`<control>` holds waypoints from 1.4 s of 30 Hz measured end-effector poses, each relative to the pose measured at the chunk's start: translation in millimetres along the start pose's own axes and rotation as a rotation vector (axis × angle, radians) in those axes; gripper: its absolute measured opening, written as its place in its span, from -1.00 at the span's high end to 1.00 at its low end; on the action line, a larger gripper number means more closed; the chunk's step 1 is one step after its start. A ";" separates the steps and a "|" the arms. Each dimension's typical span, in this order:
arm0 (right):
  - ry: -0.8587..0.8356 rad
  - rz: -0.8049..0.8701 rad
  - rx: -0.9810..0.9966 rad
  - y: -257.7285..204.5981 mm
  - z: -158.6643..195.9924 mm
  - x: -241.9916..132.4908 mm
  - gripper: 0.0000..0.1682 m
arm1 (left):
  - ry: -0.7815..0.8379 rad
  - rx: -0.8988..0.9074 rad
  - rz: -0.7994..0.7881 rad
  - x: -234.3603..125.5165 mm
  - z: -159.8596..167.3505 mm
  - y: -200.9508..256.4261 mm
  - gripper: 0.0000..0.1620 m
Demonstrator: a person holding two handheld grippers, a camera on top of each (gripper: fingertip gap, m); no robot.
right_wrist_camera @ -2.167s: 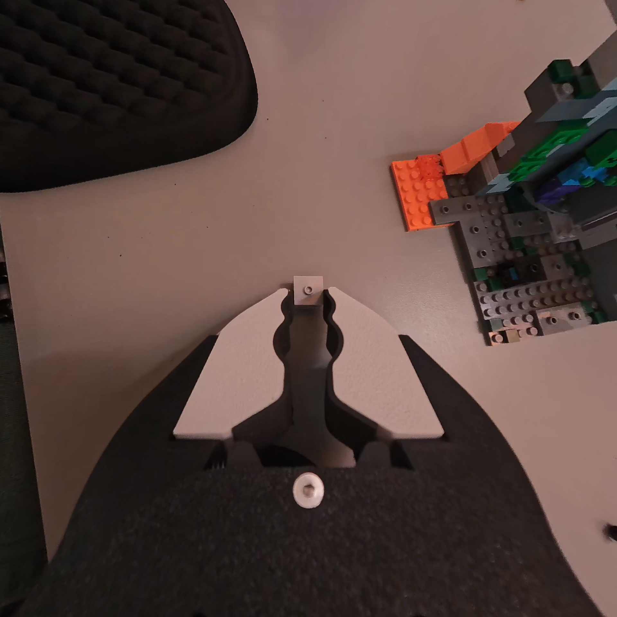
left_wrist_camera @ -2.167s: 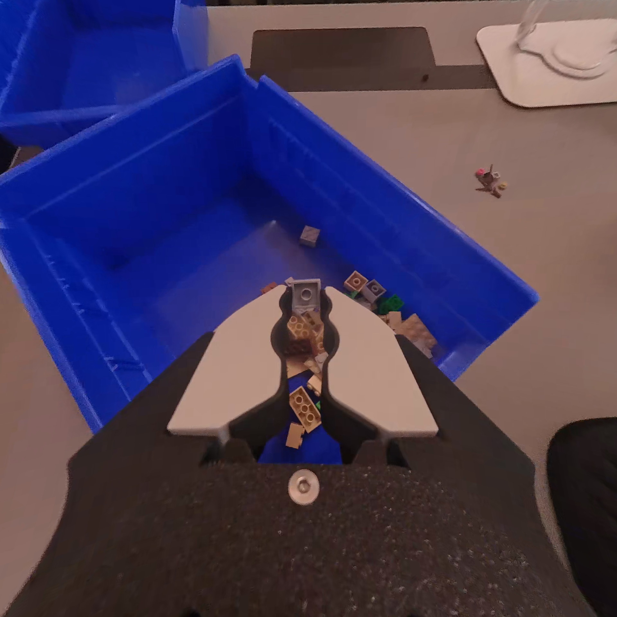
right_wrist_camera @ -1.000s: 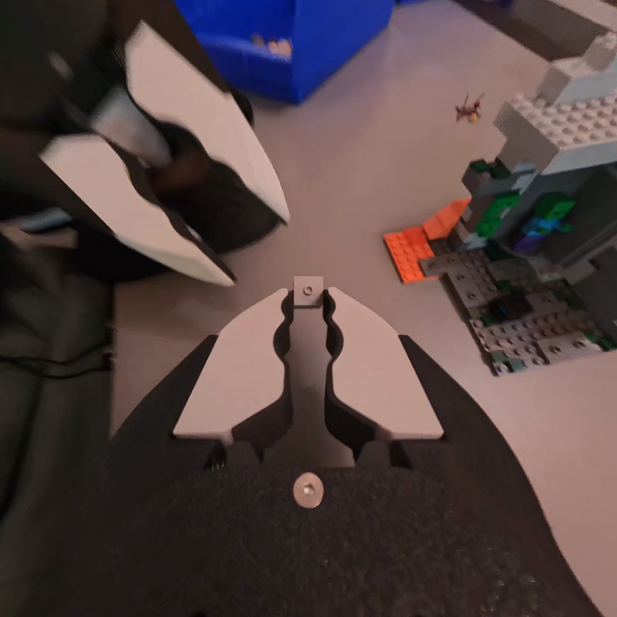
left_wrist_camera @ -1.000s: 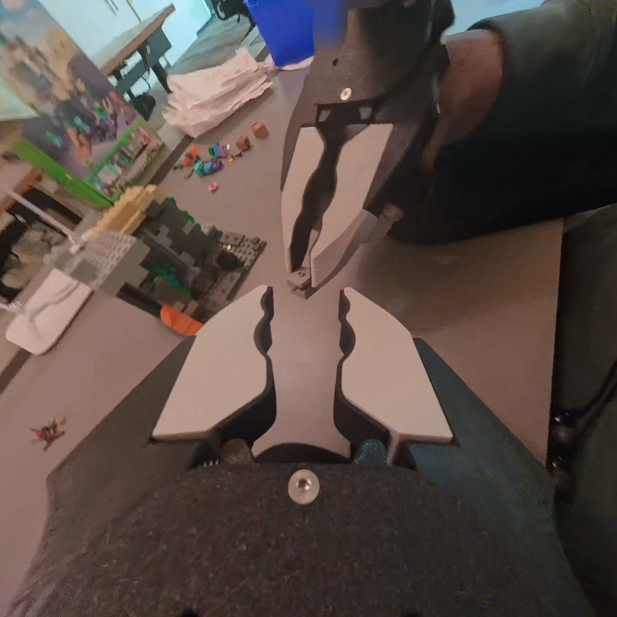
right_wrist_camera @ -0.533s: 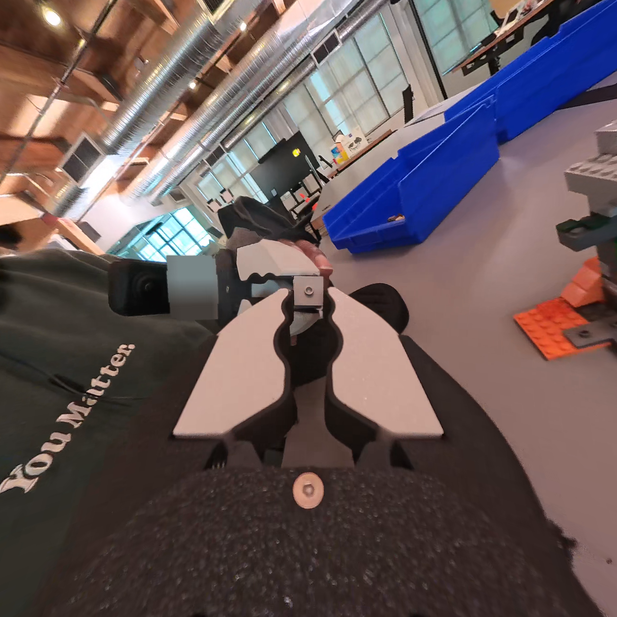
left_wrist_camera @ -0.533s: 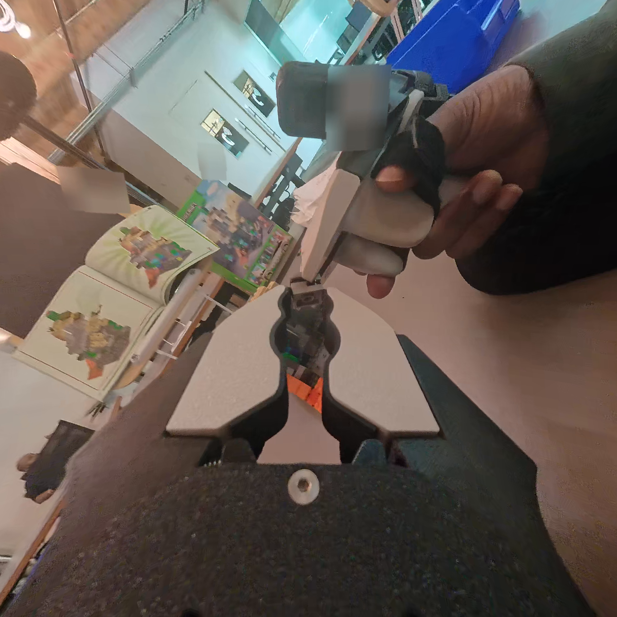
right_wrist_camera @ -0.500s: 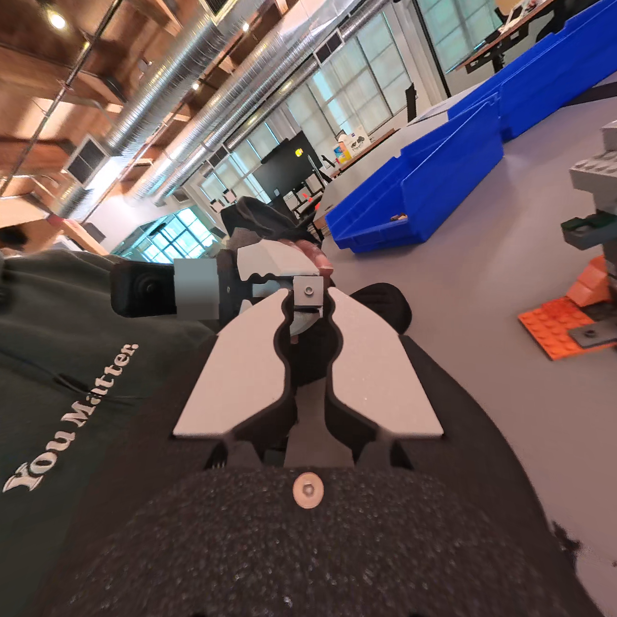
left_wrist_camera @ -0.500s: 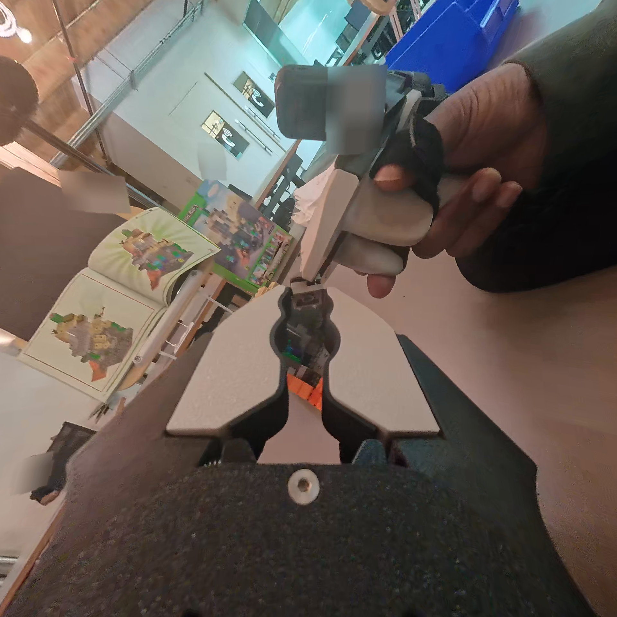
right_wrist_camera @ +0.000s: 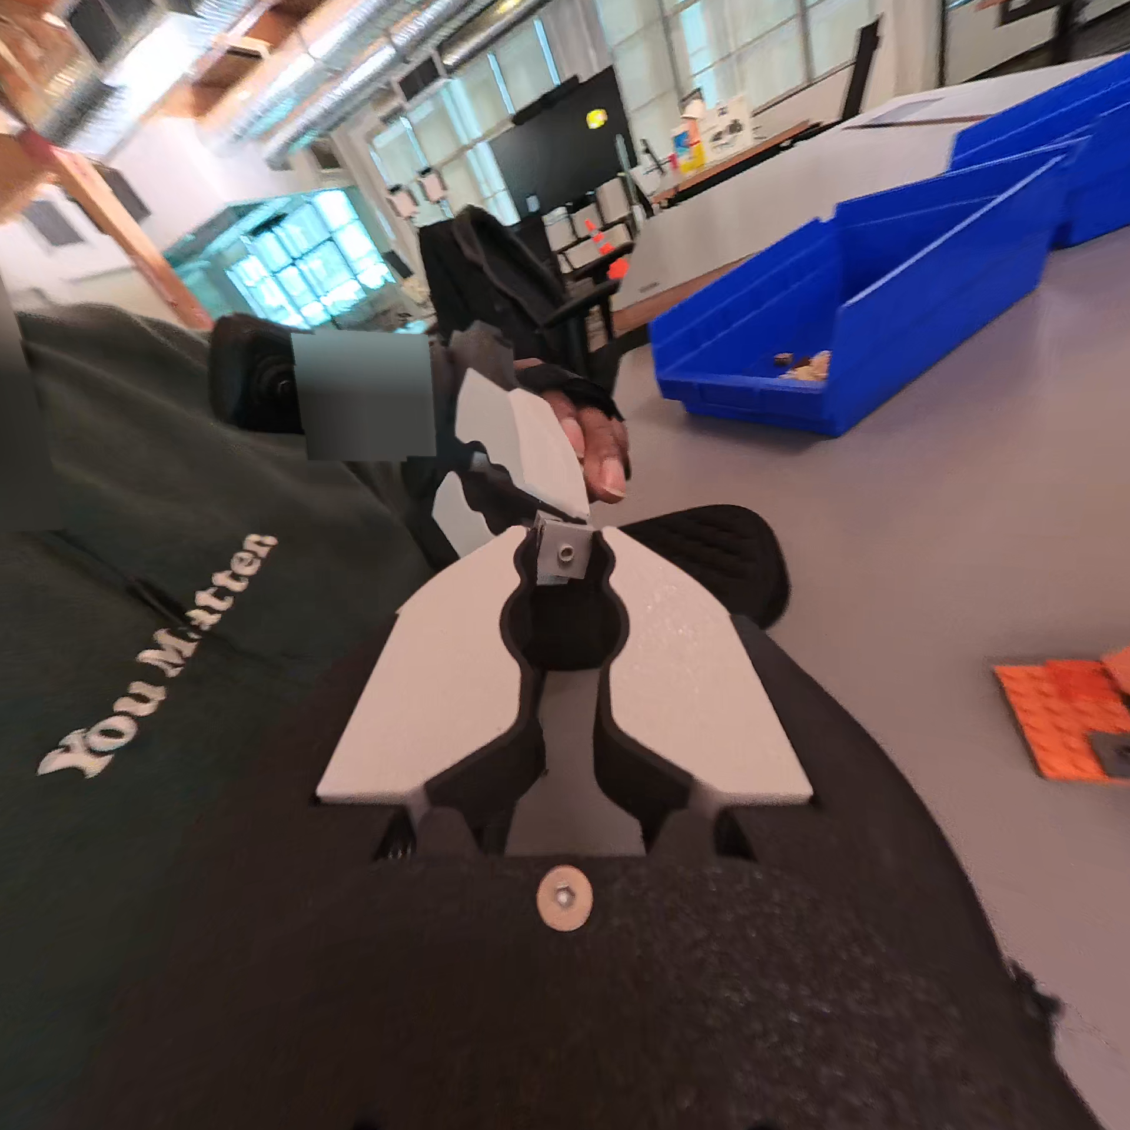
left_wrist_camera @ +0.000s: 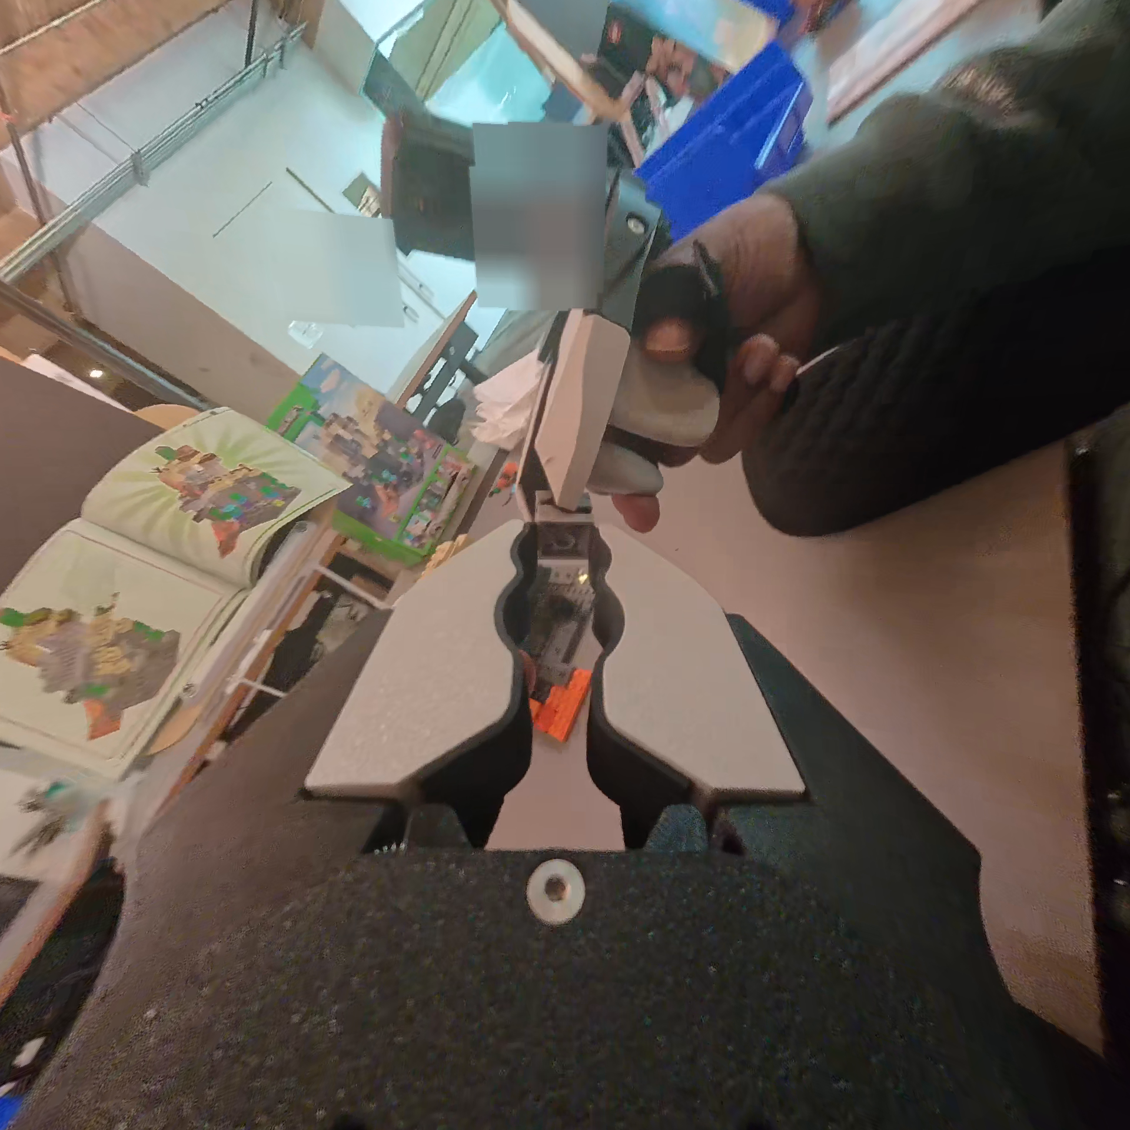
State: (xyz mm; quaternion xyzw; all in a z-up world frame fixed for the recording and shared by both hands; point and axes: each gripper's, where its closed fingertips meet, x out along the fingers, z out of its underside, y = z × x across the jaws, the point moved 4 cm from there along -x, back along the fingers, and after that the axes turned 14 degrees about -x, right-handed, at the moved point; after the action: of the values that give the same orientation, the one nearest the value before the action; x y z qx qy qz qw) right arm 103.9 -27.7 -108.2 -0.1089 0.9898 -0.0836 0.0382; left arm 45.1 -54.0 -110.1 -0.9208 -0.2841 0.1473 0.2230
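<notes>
Where the two grippers meet tip to tip at the centre of both views, each has its jaws clenched on a small grey brick: the left gripper point(left_wrist_camera: 564, 531) grasps one point(left_wrist_camera: 562, 541) seen from its hollow underside, and the right gripper point(right_wrist_camera: 562, 538) grasps a single-stud grey brick point(right_wrist_camera: 564, 555), tilted. The two pieces touch or nearly touch; which cannot be told.

In the left wrist view the other gripper comes down from upper centre, a hand point(left_wrist_camera: 734, 342) in a dark sleeve point(left_wrist_camera: 954, 275) around its grip at upper right. An orange plate point(left_wrist_camera: 559, 709) and grey brickwork show through the gap between the fingers. At left stand an open instruction booklet point(left_wrist_camera: 140, 550) and, behind it, a printed set box point(left_wrist_camera: 391, 471).

In the right wrist view a dark green garment point(right_wrist_camera: 153, 550) fills the left side. A blue bin point(right_wrist_camera: 856, 342) with a few loose pieces stands at upper right, a black padded cushion point(right_wrist_camera: 721, 562) lies just right of centre, and an orange baseplate point(right_wrist_camera: 1064, 715) sits at the right edge.

The grey tabletop point(right_wrist_camera: 886, 550) carries these things. Behind lies a large room with tall windows and exposed ceiling ducts.
</notes>
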 end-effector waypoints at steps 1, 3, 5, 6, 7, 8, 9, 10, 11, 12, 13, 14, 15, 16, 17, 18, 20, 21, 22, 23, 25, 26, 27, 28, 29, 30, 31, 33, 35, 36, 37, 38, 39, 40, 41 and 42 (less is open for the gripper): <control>0.002 -0.023 0.009 -1.5 -2.1 2.0 0.80 | 0.010 -0.013 0.012 -3.4 -1.9 -0.8 0.79; 0.003 -0.054 0.016 -3.6 -5.2 5.6 0.80 | 0.032 -0.033 0.023 -8.9 -4.1 -2.1 0.80; 0.005 -0.081 0.031 -5.3 -6.3 8.9 0.80 | 0.051 -0.073 0.037 -13.6 -4.7 -2.5 0.80; 0.006 -0.091 0.039 -6.2 -6.6 10.4 0.80 | 0.062 -0.091 0.043 -15.9 -4.6 -2.5 0.79; 0.006 -0.099 0.043 -7.3 -6.7 11.8 0.80 | 0.073 -0.113 0.052 -18.1 -4.5 -2.5 0.80; 0.005 -0.105 0.048 -8.3 -7.0 13.0 0.80 | 0.084 -0.135 0.059 -20.3 -4.1 -2.6 0.80; 0.003 -0.110 0.050 -9.3 -7.1 13.9 0.81 | 0.094 -0.155 0.068 -22.3 -3.7 -2.6 0.80; 0.001 -0.114 0.053 -10.0 -6.9 14.7 0.81 | 0.103 -0.174 0.076 -24.1 -3.1 -2.6 0.80; -0.001 -0.116 0.058 -10.1 -6.3 15.3 0.81 | 0.108 -0.190 0.083 -25.3 -2.3 -2.6 0.80; 0.006 -0.119 0.063 -9.7 -6.4 14.8 0.81 | 0.112 -0.205 0.087 -26.3 -1.1 -3.0 0.80; 0.038 -0.106 0.069 -6.7 -8.8 9.0 0.92 | 0.118 -0.231 0.073 -29.1 0.8 -6.8 0.80; 0.072 -0.071 0.073 -0.6 -11.2 -2.3 1.00 | 0.160 -0.280 0.053 -37.2 1.1 -16.8 0.80; 0.062 -0.021 0.049 4.6 -8.4 -12.5 1.00 | 0.163 -0.339 0.075 -45.1 3.3 -23.9 0.80; 0.028 0.024 0.023 6.3 -3.3 -17.2 1.00 | 0.150 -0.337 0.066 -49.8 6.6 -27.0 0.80; 0.016 0.038 0.025 4.8 -0.6 -17.3 1.00 | 0.129 -0.303 0.047 -51.4 10.1 -26.4 0.80; 0.016 0.040 0.031 2.8 0.2 -15.4 1.00 | 0.116 -0.307 0.050 -50.9 12.4 -24.7 0.80; -0.013 0.090 -0.002 4.4 2.6 -10.9 1.00 | 0.117 -0.340 0.059 -48.5 14.7 -25.2 0.79; -0.025 0.115 -0.028 4.3 2.0 -8.0 1.00 | 0.115 -0.342 0.049 -47.2 15.8 -27.0 0.79; -0.037 0.137 -0.055 3.1 0.5 -4.3 1.00 | 0.114 -0.347 0.048 -46.0 15.7 -27.8 0.79; -0.051 0.168 -0.086 2.0 -1.6 0.2 1.00 | 0.116 -0.350 0.047 -45.0 14.7 -28.1 0.79; -0.047 0.241 -0.119 -0.4 -9.4 9.4 0.92 | 0.111 -0.337 0.039 -42.8 13.1 -27.4 0.80; -0.046 0.273 -0.124 -1.7 -13.1 13.7 0.92 | 0.103 -0.321 0.029 -41.5 12.6 -26.8 0.80; -0.055 0.307 -0.136 -2.9 -15.8 17.7 0.88 | 0.095 -0.305 0.018 -40.4 12.0 -26.4 0.80; -0.072 0.343 -0.160 -4.0 -17.8 21.0 0.86 | 0.091 -0.297 0.012 -39.4 10.8 -26.0 0.80; -0.087 0.371 -0.192 -5.7 -19.5 23.8 0.86 | 0.086 -0.290 0.003 -38.6 9.5 -25.8 0.80; -0.104 0.382 -0.223 -8.3 -20.4 26.6 0.87 | 0.082 -0.284 -0.008 -38.0 8.4 -25.9 0.80; -0.122 0.380 -0.244 -11.4 -20.1 29.9 0.87 | 0.082 -0.283 -0.015 -37.6 7.2 -25.9 0.80; -0.148 0.386 -0.280 -14.6 -18.7 34.4 0.87 | 0.086 -0.288 -0.014 -37.4 4.8 -25.3 0.80; -0.160 0.406 -0.331 -15.8 -19.6 34.7 0.87 | 0.092 -0.280 -0.015 -38.0 4.0 -25.1 0.80; -0.165 0.401 -0.350 -17.3 -20.1 34.9 0.88 | 0.097 -0.291 -0.003 -38.6 3.2 -24.6 0.80; -0.173 0.392 -0.373 -19.0 -20.4 35.1 0.89 | 0.102 -0.299 0.010 -39.2 2.5 -23.9 0.80; -0.188 0.378 -0.406 -21.0 -20.2 35.2 0.89 | 0.105 -0.303 0.030 -39.9 2.2 -22.4 0.80; -0.211 0.354 -0.448 -23.3 -19.3 35.1 0.88 | 0.106 -0.316 0.066 -40.5 2.2 -20.1 0.80; -0.240 0.326 -0.494 -25.4 -18.1 34.8 0.86 | 0.105 -0.344 0.118 -41.2 2.5 -17.3 0.80; -0.270 0.304 -0.541 -26.8 -17.4 34.1 0.84 | 0.116 -0.366 0.164 -42.3 2.1 -14.6 0.80; -0.305 0.286 -0.585 -27.5 -16.6 33.4 0.76 | 0.115 -0.385 0.207 -42.5 2.5 -11.6 0.80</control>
State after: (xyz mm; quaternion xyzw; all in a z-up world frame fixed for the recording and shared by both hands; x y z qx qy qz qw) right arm 75.6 -58.9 -89.0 0.0132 0.9600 0.2266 0.1638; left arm 5.0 -69.6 -100.3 -0.9775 -0.1979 0.0599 0.0427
